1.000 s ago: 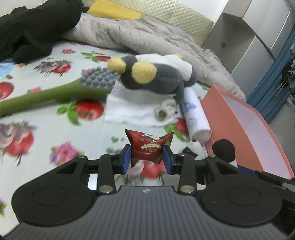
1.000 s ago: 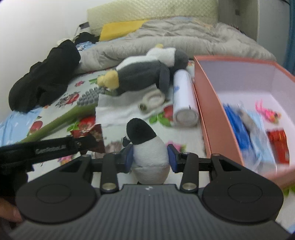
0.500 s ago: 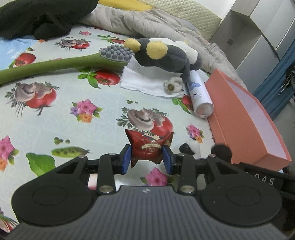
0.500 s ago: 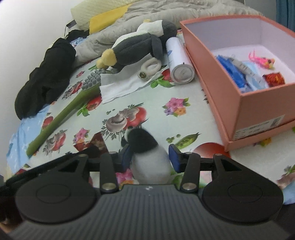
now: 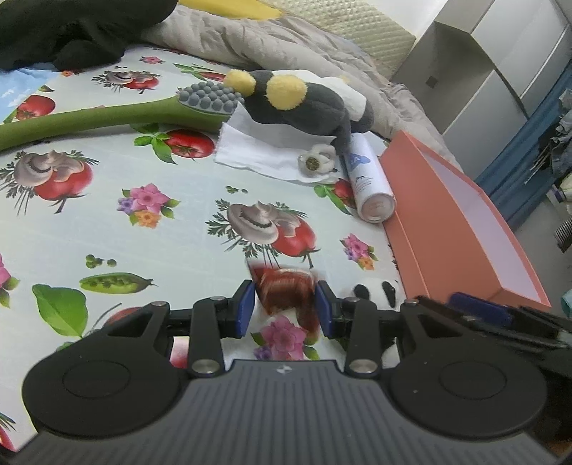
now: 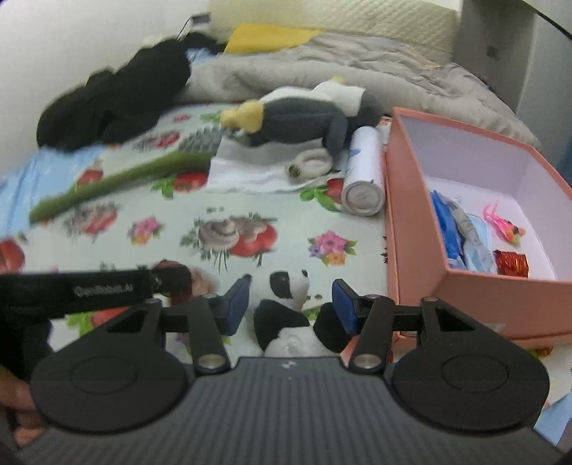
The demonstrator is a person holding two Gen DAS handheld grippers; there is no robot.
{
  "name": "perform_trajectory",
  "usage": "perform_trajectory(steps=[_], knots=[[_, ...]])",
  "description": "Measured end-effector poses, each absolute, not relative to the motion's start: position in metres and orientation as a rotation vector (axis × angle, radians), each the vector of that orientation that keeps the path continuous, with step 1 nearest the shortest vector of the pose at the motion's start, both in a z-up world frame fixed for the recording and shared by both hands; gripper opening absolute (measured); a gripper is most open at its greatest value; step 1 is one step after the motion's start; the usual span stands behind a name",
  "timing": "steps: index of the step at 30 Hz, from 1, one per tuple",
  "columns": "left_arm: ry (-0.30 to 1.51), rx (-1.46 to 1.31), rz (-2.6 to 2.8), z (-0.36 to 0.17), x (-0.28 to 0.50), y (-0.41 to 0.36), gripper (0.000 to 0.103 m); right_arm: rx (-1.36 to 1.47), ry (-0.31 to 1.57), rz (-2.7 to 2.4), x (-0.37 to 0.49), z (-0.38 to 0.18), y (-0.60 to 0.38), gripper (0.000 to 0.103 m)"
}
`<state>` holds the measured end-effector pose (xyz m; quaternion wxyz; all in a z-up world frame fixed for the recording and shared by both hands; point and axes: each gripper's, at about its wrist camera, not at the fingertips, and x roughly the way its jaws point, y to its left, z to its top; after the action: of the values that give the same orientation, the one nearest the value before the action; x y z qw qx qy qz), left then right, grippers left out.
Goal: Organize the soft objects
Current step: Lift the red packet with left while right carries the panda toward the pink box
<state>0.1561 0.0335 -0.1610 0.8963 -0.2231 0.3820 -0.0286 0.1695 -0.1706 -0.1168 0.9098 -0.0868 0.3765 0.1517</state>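
My left gripper (image 5: 285, 307) is shut on a small dark red snack packet (image 5: 286, 293), which looks blurred, just above the flowered bed sheet. In the right wrist view the left gripper's black finger (image 6: 107, 289) and the packet (image 6: 171, 275) show at the left. My right gripper (image 6: 290, 304) has its jaws opening. A small panda plush (image 6: 286, 286) lies on the sheet between them, with gaps to both blue pads. The same panda (image 5: 375, 289) shows beside the left gripper. The open pink box (image 6: 414, 214) stands just right of the panda.
The box holds blue packets, a pink item and a red packet (image 6: 511, 263). Farther back lie a grey plush with yellow feet (image 5: 304, 103), a white cloth (image 5: 257, 150), a white spray can (image 5: 368, 182), a green long-handled brush (image 5: 107, 118), black clothing (image 5: 71, 32) and a grey quilt.
The right jaws have widened and let go of the panda, which now lies on the sheet. Both grippers have drawn back from the far toys; the left one still carries the red packet.
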Motion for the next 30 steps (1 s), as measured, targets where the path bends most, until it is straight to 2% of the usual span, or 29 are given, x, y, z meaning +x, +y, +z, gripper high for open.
perform_trajectory(steps=[12, 14, 16, 20, 23, 24, 25, 30], knots=[[0.82, -0.457, -0.07, -0.175, 0.151, 0.036, 0.043, -0.423, 0.748, 0.333, 0.174, -0.134, -0.15, 0.052], [0.829, -0.46, -0.076, -0.178, 0.151, 0.036, 0.047, -0.398, 0.759, 0.34, 0.175, -0.13, -0.153, 0.052], [0.839, -0.464, -0.076, -0.181, 0.152, 0.036, 0.06, -0.355, 0.765, 0.371, 0.173, -0.126, -0.156, 0.052], [0.849, -0.465, -0.077, -0.185, 0.154, 0.035, 0.06, -0.388, 0.769, 0.402, 0.167, -0.133, -0.151, 0.05], [0.852, -0.484, -0.078, -0.188, 0.155, 0.036, 0.06, -0.451, 0.776, 0.393, 0.165, -0.143, -0.148, 0.043], [0.852, -0.499, -0.082, -0.189, 0.155, 0.037, 0.06, -0.468, 0.78, 0.395, 0.164, -0.146, -0.148, 0.037], [0.853, -0.505, -0.08, -0.19, 0.155, 0.038, 0.06, -0.482, 0.791, 0.398, 0.164, -0.149, -0.148, 0.035], [0.859, -0.539, -0.09, -0.193, 0.159, 0.038, 0.059, -0.454, 0.795, 0.401, 0.17, -0.155, -0.158, 0.037]])
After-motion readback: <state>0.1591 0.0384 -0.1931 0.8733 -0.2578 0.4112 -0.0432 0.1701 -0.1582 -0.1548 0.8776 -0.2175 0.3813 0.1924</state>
